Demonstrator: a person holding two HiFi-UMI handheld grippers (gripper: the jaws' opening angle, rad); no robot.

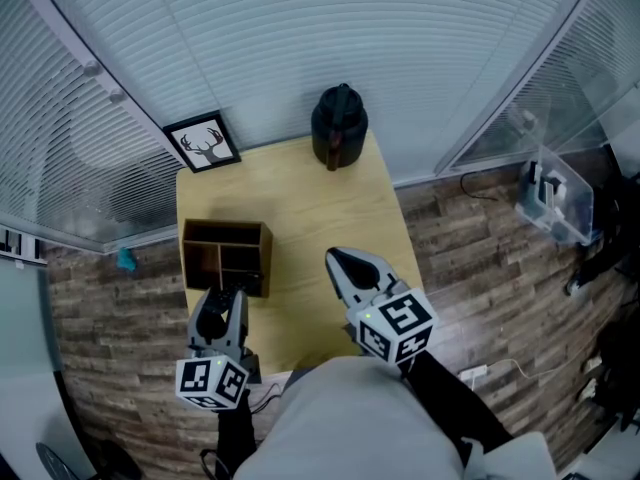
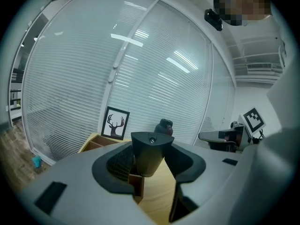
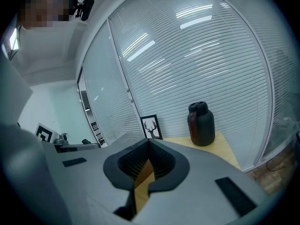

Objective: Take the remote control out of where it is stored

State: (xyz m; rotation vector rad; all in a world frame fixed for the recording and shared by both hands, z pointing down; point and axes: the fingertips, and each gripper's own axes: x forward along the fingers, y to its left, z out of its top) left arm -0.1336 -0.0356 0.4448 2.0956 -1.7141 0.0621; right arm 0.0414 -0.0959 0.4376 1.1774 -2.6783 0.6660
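Note:
A dark remote control point(image 2: 149, 156) stands on end between the jaws of my left gripper point(image 2: 151, 146), which are closed against its wide upper part. In the head view the left gripper point(image 1: 225, 296) hovers at the front edge of a brown wooden organizer box point(image 1: 262, 253) on the left side of the light wooden table point(image 1: 330, 208). A corner of that box point(image 2: 96, 142) shows past the left jaw. My right gripper point(image 1: 340, 258) is over the middle of the table with its tips together and nothing between them. In its own view the right gripper point(image 3: 147, 144) is also closed and empty.
A black jug point(image 1: 338, 126) stands at the table's far edge and a framed deer picture point(image 1: 202, 141) leans at the far left corner. Window blinds run behind the table. A clear plastic box point(image 1: 553, 200) and cables lie on the wood floor at right.

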